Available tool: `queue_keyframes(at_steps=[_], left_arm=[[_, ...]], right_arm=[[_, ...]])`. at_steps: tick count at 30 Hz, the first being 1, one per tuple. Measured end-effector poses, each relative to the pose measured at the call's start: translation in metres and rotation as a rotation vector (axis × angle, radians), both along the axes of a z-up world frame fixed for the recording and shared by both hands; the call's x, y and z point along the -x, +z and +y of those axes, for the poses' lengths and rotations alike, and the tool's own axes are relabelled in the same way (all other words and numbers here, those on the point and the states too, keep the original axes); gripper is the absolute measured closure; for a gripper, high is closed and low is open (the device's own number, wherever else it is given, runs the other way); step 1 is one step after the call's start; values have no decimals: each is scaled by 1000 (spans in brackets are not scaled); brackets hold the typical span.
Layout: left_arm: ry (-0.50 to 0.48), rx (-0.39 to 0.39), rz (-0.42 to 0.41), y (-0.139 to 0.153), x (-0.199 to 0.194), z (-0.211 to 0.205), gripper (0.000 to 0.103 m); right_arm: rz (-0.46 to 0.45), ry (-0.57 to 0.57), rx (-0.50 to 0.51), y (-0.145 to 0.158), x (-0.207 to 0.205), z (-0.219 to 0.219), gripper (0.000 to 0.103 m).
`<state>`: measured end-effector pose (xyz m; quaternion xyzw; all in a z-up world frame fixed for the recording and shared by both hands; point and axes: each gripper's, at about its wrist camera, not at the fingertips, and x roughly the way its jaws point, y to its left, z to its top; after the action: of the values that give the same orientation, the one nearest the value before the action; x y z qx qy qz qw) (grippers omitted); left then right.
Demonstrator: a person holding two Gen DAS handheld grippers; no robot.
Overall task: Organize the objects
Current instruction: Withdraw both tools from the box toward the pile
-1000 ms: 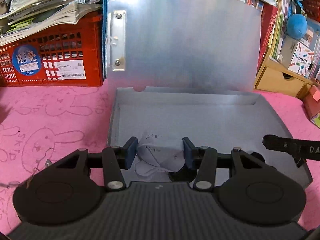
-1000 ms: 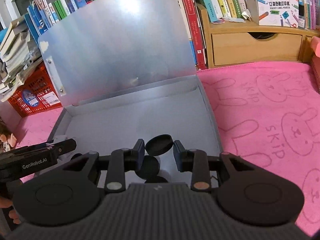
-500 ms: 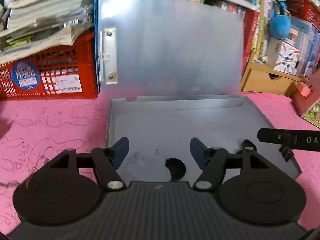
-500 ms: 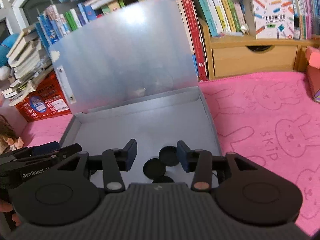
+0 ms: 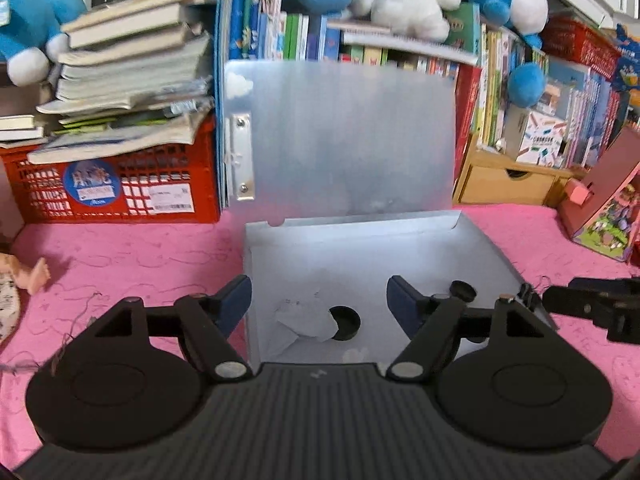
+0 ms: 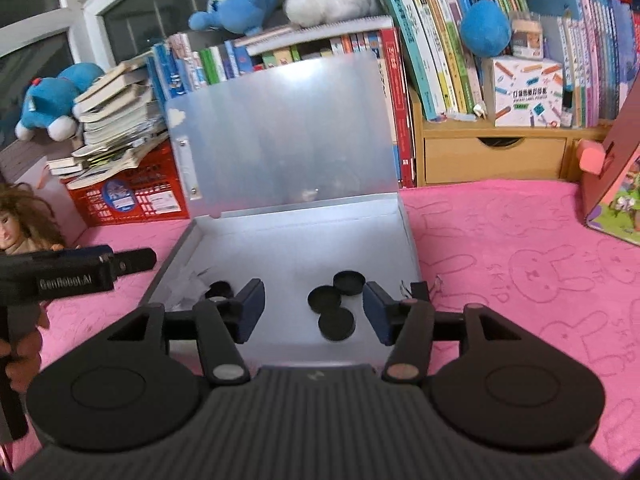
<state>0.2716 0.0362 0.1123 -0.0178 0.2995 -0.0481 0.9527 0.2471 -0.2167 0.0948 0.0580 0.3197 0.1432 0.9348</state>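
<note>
A grey plastic file box [image 5: 400,248] [image 6: 288,248] lies on the pink mat, its translucent lid [image 5: 344,140] [image 6: 280,136] standing up against the books. Inside lie a crumpled paper [image 5: 306,326] [image 6: 182,294], a black cap [image 5: 345,322] [image 6: 219,289] beside it, and three black caps [image 6: 334,304] near the box's right side. My left gripper [image 5: 319,300] hangs above the paper, its jaws opening with nothing between them. My right gripper [image 6: 312,306] hovers over the three caps, jaws also opening and holding nothing.
A red crate [image 5: 112,188] stacked with books stands left of the box. Bookshelves, plush toys [image 6: 248,0] and a wooden drawer unit [image 6: 492,156] line the back. A pink toy box [image 5: 604,208] leans at the right, and a doll [image 6: 20,224] sits at the left.
Both grippers opened, letting go of the crumpled paper and a black cap, then rose and pulled back from the box. The paper and caps now lie in the box.
</note>
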Motion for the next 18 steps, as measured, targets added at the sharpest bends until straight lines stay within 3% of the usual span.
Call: queue_keyframes(at_steps=[9,18], left_arm=[[-53,-11,-58,16,72,4,20],[-95,-13,-120,-1,146,10,19]], right_arm=[[-64,11,-1,15,60,-7,29],[-111,19,29,0,115,-14,23]])
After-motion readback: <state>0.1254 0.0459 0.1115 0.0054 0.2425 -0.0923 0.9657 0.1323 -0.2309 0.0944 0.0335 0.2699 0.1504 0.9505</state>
